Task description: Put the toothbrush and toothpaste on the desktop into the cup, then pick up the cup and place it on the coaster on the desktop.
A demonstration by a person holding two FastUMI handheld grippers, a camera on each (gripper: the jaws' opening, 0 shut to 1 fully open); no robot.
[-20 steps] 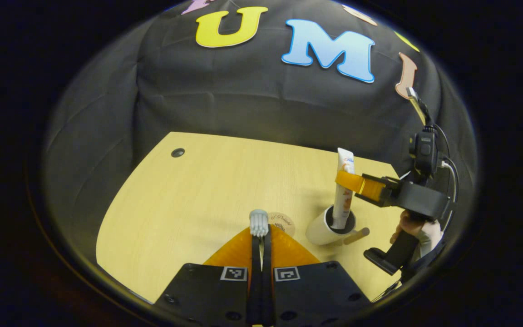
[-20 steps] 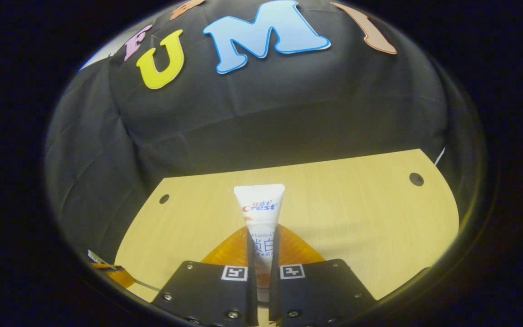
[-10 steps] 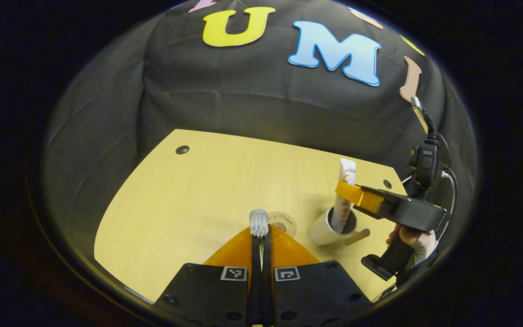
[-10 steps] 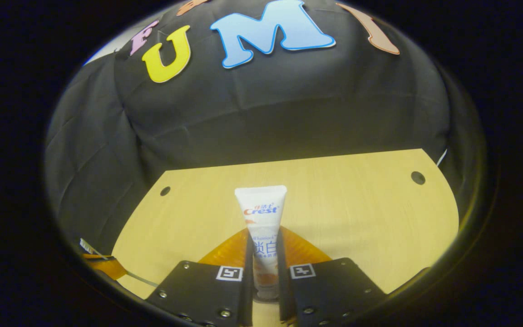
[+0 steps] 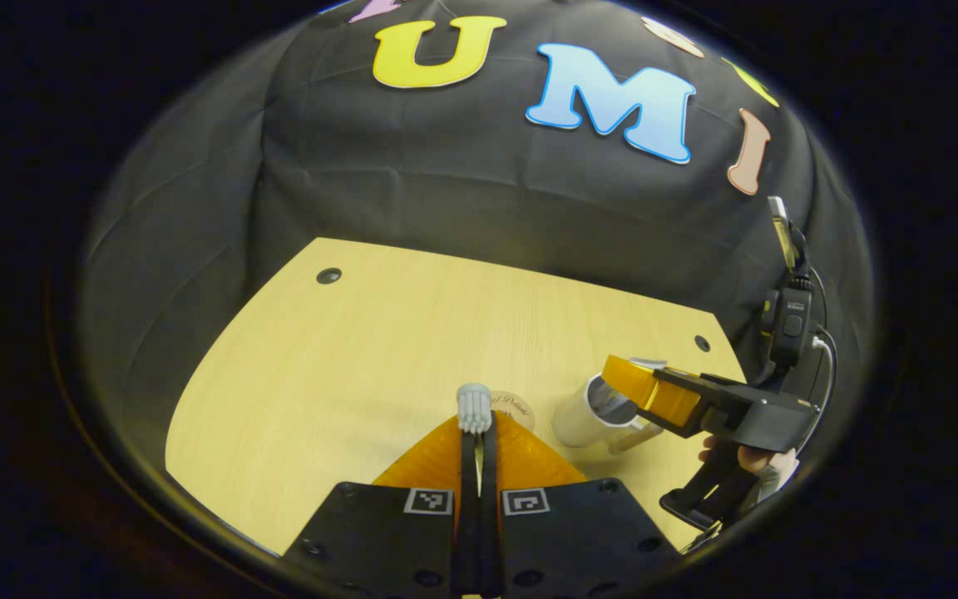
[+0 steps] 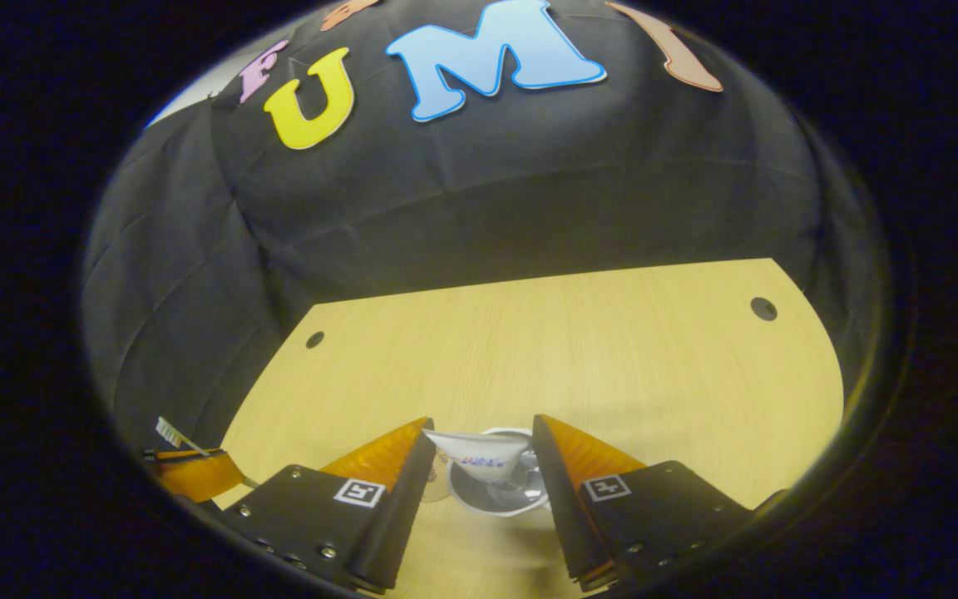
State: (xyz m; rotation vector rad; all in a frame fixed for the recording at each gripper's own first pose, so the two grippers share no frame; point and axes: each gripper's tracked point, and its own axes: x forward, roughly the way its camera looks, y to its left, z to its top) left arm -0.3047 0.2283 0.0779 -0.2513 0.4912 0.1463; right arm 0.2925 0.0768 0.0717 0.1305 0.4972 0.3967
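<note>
My left gripper point(image 5: 477, 433) is shut on a toothbrush point(image 5: 474, 409) whose white bristle head sticks up above the fingertips. Just behind the head lies a round coaster point(image 5: 515, 407). To its right a white cup point(image 5: 585, 418) with a side handle stands on the wooden desktop point(image 5: 379, 349). The toothpaste tube point(image 6: 481, 452) now rests inside the cup point(image 6: 496, 497), its flat end poking above the rim. My right gripper point(image 6: 479, 441) is open, its fingers apart either side of the cup's mouth. In the left gripper view that right gripper point(image 5: 630, 376) hovers over the cup.
The desktop has small round holes near its back corners point(image 5: 328, 275) point(image 6: 762, 309). The booth's black cloth wall closes off the far side. A hand point(image 5: 749, 459) holds the right gripper's handle at the desk's right edge. My left gripper with the toothbrush point(image 6: 175, 436) appears at the far left.
My right gripper has opened and let go of the toothpaste, which dropped down into the cup. The right gripper has also lowered. My left gripper keeps hold of the toothbrush, nearly still.
</note>
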